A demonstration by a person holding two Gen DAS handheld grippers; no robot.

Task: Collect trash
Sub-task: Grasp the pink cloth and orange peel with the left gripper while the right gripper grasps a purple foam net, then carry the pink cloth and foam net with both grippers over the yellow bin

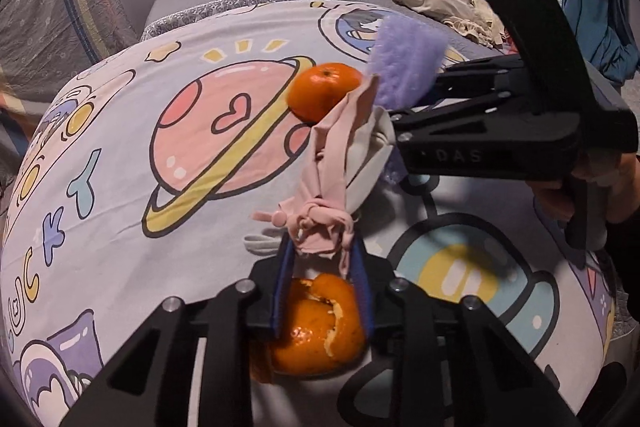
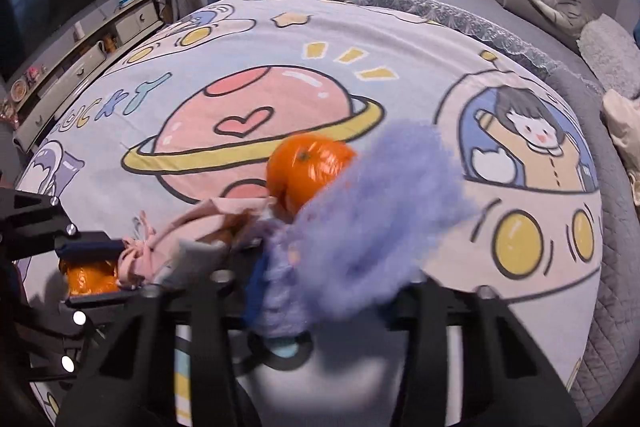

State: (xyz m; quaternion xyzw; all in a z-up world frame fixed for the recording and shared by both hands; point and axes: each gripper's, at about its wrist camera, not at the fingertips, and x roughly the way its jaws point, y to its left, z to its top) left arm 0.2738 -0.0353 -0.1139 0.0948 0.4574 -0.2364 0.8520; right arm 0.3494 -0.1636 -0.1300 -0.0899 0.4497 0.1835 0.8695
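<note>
Here the left gripper (image 1: pixel 323 255) points down at a bed (image 1: pixel 120 155) covered with a cartoon space-print sheet, and its jaws are clenched on the knotted end of a pink cloth (image 1: pixel 328 187). Under that gripper, between its blue-padded fingers (image 1: pixel 282 291), lies a heap of orange peel (image 1: pixel 320 327) on the sheet. The pink cloth runs up and away from the knot toward the right gripper (image 1: pixel 394 111), which reaches in from the right side of the left wrist view, held by a hand (image 1: pixel 600 187). The right gripper's jaws are clenched on a fluffy purple cloth (image 2: pixel 360 219), which is blurred in the right wrist view and hides the fingertips. The far end of the pink cloth lies against those jaws too; whether it is gripped cannot be told. A whole orange (image 1: pixel 323 91) sits on the sheet just beyond both cloths, on the rim of the printed pink planet
</note>
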